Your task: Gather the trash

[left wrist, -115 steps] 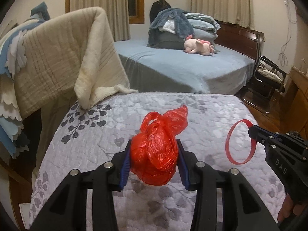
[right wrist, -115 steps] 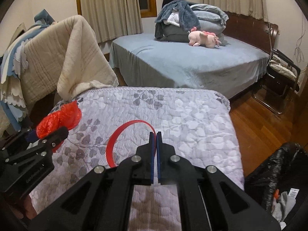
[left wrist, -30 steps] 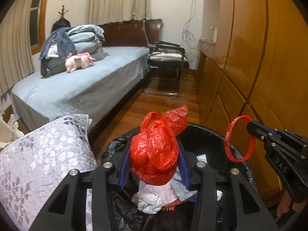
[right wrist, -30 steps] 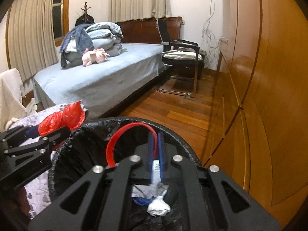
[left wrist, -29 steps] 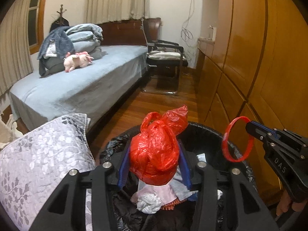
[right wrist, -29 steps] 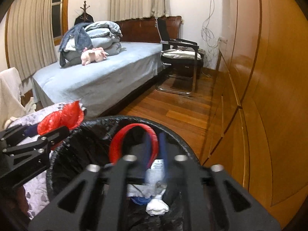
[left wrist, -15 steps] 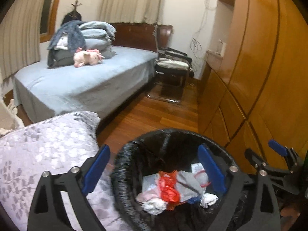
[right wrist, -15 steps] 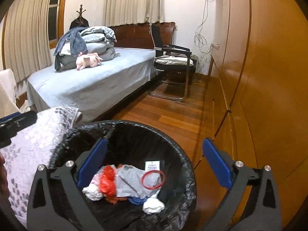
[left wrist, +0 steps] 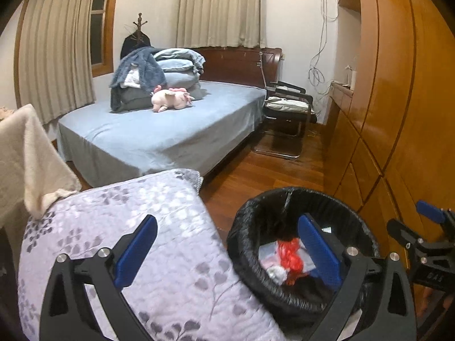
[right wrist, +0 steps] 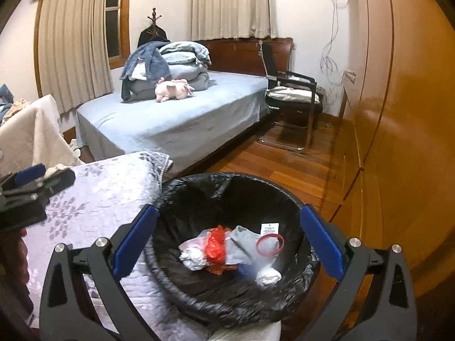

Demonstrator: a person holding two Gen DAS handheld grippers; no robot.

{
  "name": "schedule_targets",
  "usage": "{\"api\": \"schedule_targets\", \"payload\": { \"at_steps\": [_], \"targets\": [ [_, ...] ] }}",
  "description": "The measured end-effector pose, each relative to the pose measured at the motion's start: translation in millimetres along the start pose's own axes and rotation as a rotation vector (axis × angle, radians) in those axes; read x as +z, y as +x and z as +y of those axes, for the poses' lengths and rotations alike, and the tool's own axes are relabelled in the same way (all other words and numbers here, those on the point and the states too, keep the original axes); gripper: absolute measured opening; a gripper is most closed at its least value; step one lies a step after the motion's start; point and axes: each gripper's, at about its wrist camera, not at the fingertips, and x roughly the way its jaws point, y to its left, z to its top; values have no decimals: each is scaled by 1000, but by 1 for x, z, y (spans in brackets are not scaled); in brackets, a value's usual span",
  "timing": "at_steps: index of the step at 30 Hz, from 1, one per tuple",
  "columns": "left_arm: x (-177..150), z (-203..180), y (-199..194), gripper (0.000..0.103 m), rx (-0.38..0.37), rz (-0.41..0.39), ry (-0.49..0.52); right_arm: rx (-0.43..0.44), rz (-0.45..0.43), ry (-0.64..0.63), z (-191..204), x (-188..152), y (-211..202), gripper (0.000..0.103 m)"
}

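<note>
Wooden floor and wardrobe doors surround a bin (right wrist: 227,182) lined in black, standing against the corner of a quilted bed (left wrist: 113,213). Both tools hang level above it, pointing forward with jaws spread wide and holding nothing: the left tool (left wrist: 227,253) over the bed's edge and the bin's near rim, the right tool (right wrist: 229,244) straddling the bin. Inside the bin lie a red bag (right wrist: 216,245), a red ring (right wrist: 269,243) and crumpled tissues (right wrist: 193,257).
</note>
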Motion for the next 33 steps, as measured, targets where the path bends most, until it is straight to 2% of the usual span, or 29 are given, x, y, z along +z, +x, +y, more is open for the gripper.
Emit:
{"api": "schedule_targets", "payload": {
  "at_steps": [7,16,22,33],
  "targets": [
    [-14,5,-41,97,53,-23,-7,26,-33,9,20,8,-39,98],
    [-15,16,-83,97,65,-77,-41,37,-67,-17,31,17,-69,98],
    [-15,17,-101,97,78,-106,-36,40,-82,-33,39,18,-75,98],
    [-16,19,-111,97,95,-114,-37,53,-97,-54,46,17,-79,98]
  ]
}}
